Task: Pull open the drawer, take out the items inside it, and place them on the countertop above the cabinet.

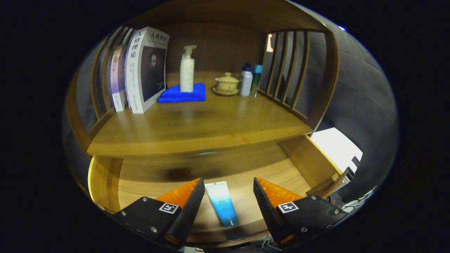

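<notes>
The gripper point(229, 195) is hovering over the open drawer point(105, 175), fingers spread wide and gripping nothing. A tube point(221, 203) is lying on the drawer floor between them, below the table point(197, 123).

- drawer point(140, 172): wooden, pulled open, lower half of the frame
- tube point(222, 203): white-to-blue, lying flat on the drawer floor, bottom center
- countertop point(197, 128): wooden, mid-frame, right above the drawer

Glossy wood countertop point(197, 130), soft cloth towel point(182, 94)
</notes>
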Available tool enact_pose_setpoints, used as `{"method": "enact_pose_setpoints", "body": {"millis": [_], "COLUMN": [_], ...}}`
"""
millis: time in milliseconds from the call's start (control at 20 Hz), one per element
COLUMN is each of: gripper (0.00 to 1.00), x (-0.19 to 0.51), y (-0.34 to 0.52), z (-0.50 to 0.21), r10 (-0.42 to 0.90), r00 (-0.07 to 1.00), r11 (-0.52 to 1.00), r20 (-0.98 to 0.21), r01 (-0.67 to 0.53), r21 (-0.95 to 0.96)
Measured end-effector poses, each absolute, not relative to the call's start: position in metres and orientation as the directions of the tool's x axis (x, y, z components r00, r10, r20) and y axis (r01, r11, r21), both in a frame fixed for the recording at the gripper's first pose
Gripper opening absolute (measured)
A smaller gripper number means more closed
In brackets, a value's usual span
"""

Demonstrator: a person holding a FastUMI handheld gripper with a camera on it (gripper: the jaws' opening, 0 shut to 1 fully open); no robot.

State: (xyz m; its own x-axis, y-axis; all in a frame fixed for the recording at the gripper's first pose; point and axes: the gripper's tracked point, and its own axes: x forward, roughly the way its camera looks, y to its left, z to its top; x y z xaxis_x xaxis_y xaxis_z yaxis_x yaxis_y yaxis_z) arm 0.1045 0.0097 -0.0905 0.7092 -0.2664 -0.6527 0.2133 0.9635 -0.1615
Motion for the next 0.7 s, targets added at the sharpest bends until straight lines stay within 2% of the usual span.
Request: {"method": "enact_pose_setpoints", "body": {"millis": [300,500,700], "gripper": [0.89,0.9,0.9], "x": [0.104,0.094,0.082], "y": [0.008,0.006,0.0], "z": [-0.126,-0.15,-0.166], "r10": [-0.269,-0.247,-0.234], "r00": [0.569,0.432,0.332], "r11": [0.961,0.964,0.961], "r20": [-0.777,-0.868,-0.914], "r01": [0.217,0.205,0.223], "r21": [-0.174,-0.172,-0.165]}}
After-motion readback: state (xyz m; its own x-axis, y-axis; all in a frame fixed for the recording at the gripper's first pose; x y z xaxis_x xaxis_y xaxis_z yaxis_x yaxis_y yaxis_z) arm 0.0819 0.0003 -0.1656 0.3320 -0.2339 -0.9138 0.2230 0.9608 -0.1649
